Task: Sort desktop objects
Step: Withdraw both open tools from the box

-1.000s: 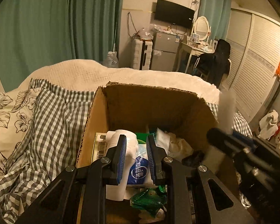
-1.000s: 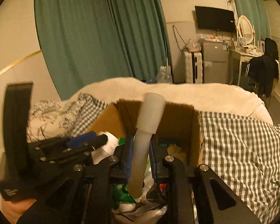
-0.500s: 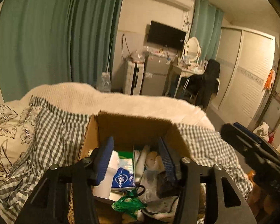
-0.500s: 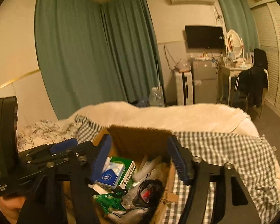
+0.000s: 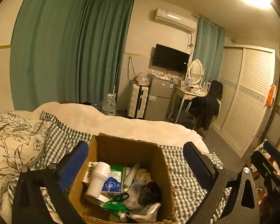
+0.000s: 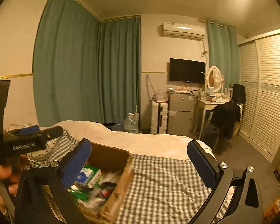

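Both my tongs are opening wide, holding nothing. The box sits right under my left tongs, nearer than my right tongs.

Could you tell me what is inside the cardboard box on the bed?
The cardboard box holds a white bottle, a blue-and-white tissue pack, a green wrapper, a black item and crumpled bags. Whatever lies beneath this pile, and the box floor, is covered.
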The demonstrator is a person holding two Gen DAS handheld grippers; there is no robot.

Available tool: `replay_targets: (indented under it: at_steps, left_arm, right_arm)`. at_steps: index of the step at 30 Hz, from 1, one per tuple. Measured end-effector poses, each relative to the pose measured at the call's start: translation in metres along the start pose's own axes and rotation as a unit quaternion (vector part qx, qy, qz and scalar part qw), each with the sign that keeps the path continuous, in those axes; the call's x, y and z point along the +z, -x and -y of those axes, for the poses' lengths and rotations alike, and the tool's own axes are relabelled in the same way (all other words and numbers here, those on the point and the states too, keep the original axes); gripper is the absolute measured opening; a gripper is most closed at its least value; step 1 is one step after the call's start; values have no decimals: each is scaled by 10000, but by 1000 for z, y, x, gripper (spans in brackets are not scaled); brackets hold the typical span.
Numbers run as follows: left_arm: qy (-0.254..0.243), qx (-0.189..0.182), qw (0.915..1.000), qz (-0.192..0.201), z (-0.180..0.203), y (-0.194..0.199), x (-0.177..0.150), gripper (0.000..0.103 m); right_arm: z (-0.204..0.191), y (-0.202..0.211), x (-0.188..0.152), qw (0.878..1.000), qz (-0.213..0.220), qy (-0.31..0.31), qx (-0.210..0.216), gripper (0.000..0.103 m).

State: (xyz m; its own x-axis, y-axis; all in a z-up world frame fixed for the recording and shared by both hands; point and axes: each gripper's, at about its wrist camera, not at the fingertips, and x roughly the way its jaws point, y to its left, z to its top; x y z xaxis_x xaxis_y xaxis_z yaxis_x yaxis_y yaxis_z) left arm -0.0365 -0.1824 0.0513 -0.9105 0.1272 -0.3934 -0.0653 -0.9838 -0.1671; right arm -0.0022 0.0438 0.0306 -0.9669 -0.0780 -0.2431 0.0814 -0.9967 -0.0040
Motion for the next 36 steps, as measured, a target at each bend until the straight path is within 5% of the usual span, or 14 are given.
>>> replay_targets:
  at_steps: [9, 18, 26, 36]
  left_arm:
    - [-410, -11, 9991, 115, 52, -2, -22, 103]
    - [-840, -167, 9962, -164, 100, -30, -64, 103]
    - [-914, -119, 9933, -698, 113, -66, -95, 103]
    - [-989, -108, 9922, -749, 117, -67, -101, 103]
  right_arm:
    - [52, 11, -19, 9988, -177, -152, -425, 103]
    - [90, -8, -58, 9959, -578, -380, -586, 103]
    - [108, -31, -93, 9920, -1004, -441, -622, 103]
    - [112, -27, -94, 9916, -981, -580, -612, 103]
